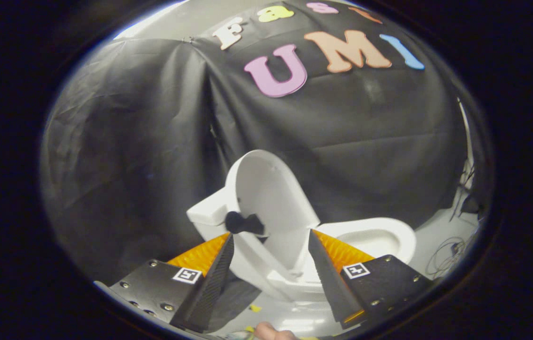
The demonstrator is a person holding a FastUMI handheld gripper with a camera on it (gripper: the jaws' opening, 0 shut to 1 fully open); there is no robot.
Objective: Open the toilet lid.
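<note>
white toilet (294,264) just ahead of the gripper (271,236), lid (271,189) already raised upright against the tank (207,215), bowl (370,236) exposed beyond the right finger, fingers (212,278) spread wide, gripping nothing, small black tab (243,223) on the lid's edge near the left fingertip

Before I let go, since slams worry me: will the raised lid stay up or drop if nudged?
The lid stands upright near the tank, so it likely stays. It looks stiff, smooth plastic, probably slippery. The gripper is open, fingers apart.
</note>
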